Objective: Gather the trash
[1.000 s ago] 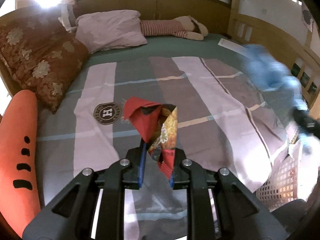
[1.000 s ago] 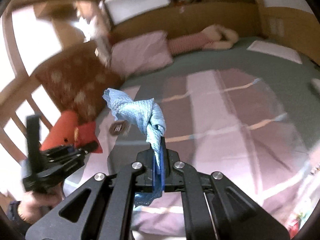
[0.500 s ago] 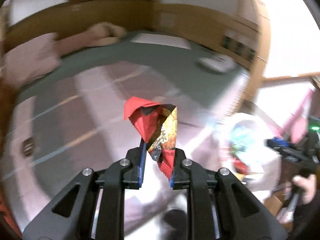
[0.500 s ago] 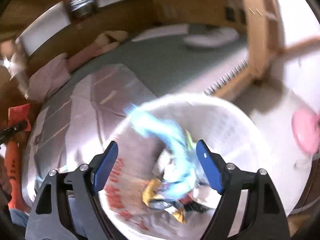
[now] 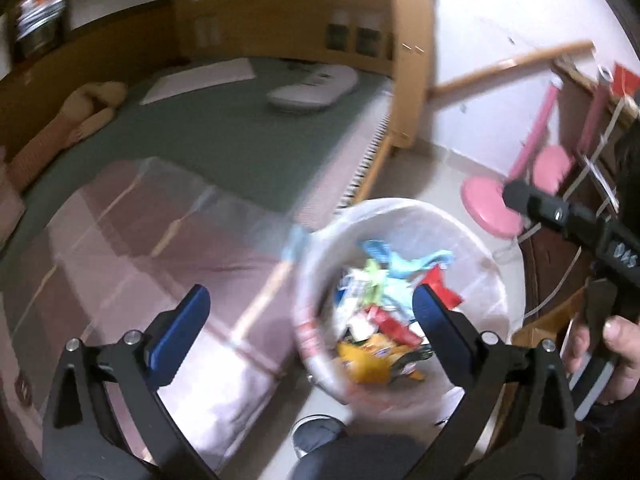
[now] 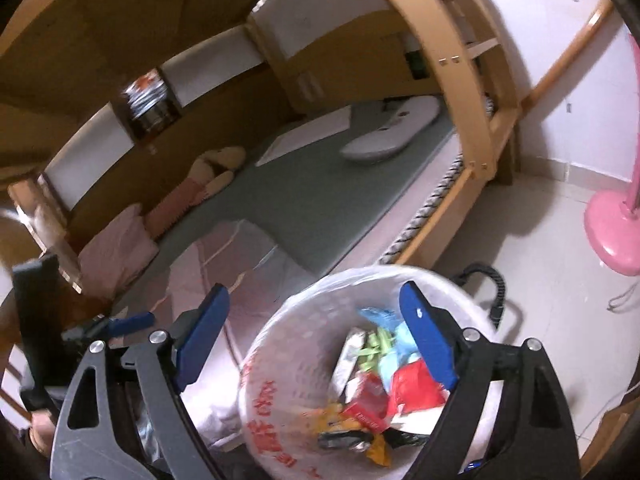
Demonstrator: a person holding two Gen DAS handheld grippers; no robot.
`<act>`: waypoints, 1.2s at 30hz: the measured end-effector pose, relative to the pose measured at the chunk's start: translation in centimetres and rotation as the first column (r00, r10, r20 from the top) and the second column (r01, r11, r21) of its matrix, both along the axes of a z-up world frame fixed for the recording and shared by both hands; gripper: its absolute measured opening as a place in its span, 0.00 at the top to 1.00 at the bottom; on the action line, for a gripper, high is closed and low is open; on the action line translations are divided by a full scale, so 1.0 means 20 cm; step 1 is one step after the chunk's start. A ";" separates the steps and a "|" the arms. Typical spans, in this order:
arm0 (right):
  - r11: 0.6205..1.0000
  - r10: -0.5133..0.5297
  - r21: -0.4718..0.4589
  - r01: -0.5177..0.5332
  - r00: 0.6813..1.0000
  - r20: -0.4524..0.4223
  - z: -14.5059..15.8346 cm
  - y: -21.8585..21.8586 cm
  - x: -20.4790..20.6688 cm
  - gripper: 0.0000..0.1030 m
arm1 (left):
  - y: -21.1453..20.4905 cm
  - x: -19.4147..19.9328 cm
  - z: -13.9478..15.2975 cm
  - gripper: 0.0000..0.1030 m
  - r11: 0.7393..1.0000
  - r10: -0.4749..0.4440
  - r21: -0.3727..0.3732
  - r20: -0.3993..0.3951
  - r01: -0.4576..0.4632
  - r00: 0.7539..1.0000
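Observation:
A white bin with a plastic liner (image 5: 472, 236) (image 6: 288, 340) stands on the floor beside the bed. It holds several pieces of trash: a red wrapper (image 5: 440, 284) (image 6: 412, 388), a blue cloth (image 5: 404, 268) (image 6: 384, 316), yellow packets (image 5: 364, 360). My left gripper (image 5: 312, 320) is open and empty above the bin's near rim. My right gripper (image 6: 316, 332) is open and empty above the bin; it also shows at the right of the left wrist view (image 5: 580, 228).
The bed with a pink striped blanket (image 5: 120, 240) and green sheet (image 6: 312, 200) lies left of the bin. A wooden bed post (image 6: 452, 52) rises behind. A pink fan base (image 5: 492, 208) (image 6: 612, 232) stands on the tiled floor.
My left gripper opened over the bin and the red wrapper dropped in. My right gripper, open since it let the blue cloth go, stays over the bin.

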State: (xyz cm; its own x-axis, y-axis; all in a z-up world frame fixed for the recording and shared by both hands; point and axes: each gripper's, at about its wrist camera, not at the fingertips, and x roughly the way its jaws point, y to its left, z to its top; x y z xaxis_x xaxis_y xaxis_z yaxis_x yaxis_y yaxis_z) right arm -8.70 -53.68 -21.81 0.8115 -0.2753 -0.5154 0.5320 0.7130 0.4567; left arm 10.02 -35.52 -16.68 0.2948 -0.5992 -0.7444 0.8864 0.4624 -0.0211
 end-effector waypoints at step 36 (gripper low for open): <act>0.779 0.549 -0.227 -0.584 0.811 -0.203 0.00 1.38 1.45 0.17 | 1.74 0.70 -0.16 0.02 0.594 0.804 -0.049 0.016 -0.803 0.594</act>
